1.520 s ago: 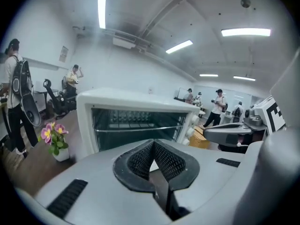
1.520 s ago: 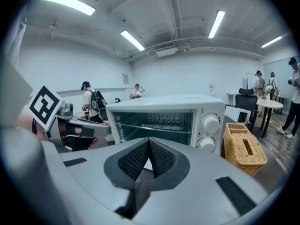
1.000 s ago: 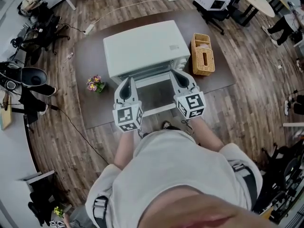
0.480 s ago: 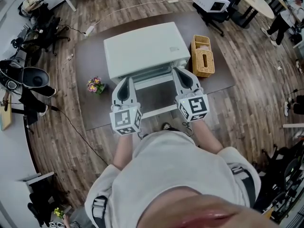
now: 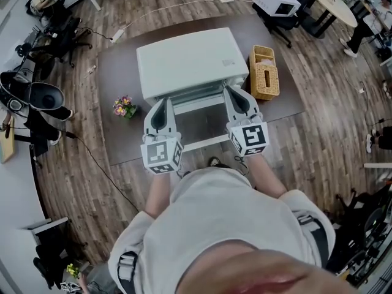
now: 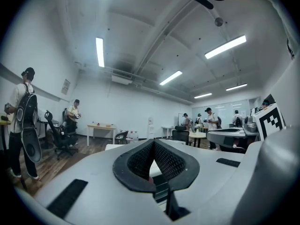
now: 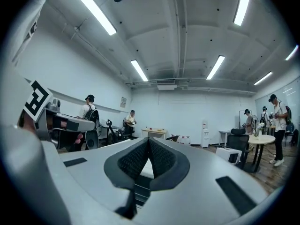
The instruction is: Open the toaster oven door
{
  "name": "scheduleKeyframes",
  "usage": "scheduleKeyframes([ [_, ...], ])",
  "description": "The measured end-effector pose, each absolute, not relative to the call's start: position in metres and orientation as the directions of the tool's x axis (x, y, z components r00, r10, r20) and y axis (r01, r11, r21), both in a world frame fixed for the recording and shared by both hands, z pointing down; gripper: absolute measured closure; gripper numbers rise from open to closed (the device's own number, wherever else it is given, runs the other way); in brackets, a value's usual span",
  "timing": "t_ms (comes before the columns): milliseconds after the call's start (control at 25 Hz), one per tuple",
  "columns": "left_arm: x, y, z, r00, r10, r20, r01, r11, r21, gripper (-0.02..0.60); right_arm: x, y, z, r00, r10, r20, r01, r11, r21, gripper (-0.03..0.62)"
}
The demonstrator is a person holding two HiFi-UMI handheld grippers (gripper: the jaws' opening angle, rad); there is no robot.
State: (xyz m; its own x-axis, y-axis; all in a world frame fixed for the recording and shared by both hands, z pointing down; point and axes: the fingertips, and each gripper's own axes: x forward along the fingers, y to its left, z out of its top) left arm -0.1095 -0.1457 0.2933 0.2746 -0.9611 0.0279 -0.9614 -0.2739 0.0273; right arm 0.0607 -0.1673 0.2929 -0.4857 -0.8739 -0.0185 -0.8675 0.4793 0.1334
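A white toaster oven [image 5: 187,60] stands on a dark brown table [image 5: 116,72]. Its glass door [image 5: 201,122] lies folded down toward me, with the white handle bar [image 5: 205,143] at its near edge. My left gripper [image 5: 162,101] points at the oven's front left corner, beside the door. My right gripper [image 5: 230,90] points at the front right corner. Both are shut with nothing between the jaws. In the left gripper view the left gripper [image 6: 153,142] has its ribbed pads meeting at the tip. The right gripper view shows the same for the right gripper [image 7: 148,139].
A wicker basket [image 5: 264,72] stands right of the oven. A small pot of flowers [image 5: 124,107] sits to its left on the table. Chairs, desks and cables ring the table on the wood floor, and several people stand in the room behind.
Both grippers stay shut at the sides of the lowered door. Only the view has shifted slightly.
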Motion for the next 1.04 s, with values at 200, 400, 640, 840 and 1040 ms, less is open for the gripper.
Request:
scheduleKeyframes([
  [200,-0.112,-0.144,0.296,0.273,-0.962,0.029,-0.962,-0.272,0.03,0.563,0.061,-0.166,0.296,-0.488,-0.873,-0.007,-0.867,0.483,0.122,0.595],
  [400,-0.113,-0.145,0.3,0.272,-0.962,0.036,-0.962,-0.27,0.035,0.563,0.061,-0.167,0.298,-0.486,-0.874,-0.002,-0.868,0.483,0.117,0.595],
  [640,-0.116,-0.142,0.302,0.268,-0.963,0.04,-0.963,-0.267,0.037,0.563,0.055,-0.163,0.301,-0.495,-0.869,0.003,-0.863,0.492,0.117,0.595],
  [840,-0.119,-0.137,0.303,0.261,-0.964,0.044,-0.965,-0.26,0.037,0.563,0.056,-0.159,0.3,-0.495,-0.869,0.002,-0.863,0.492,0.114,0.595],
  [1040,-0.118,-0.133,0.302,0.265,-0.963,0.038,-0.964,-0.264,0.034,0.563,0.054,-0.155,0.3,-0.499,-0.867,-0.002,-0.861,0.495,0.117,0.595],
])
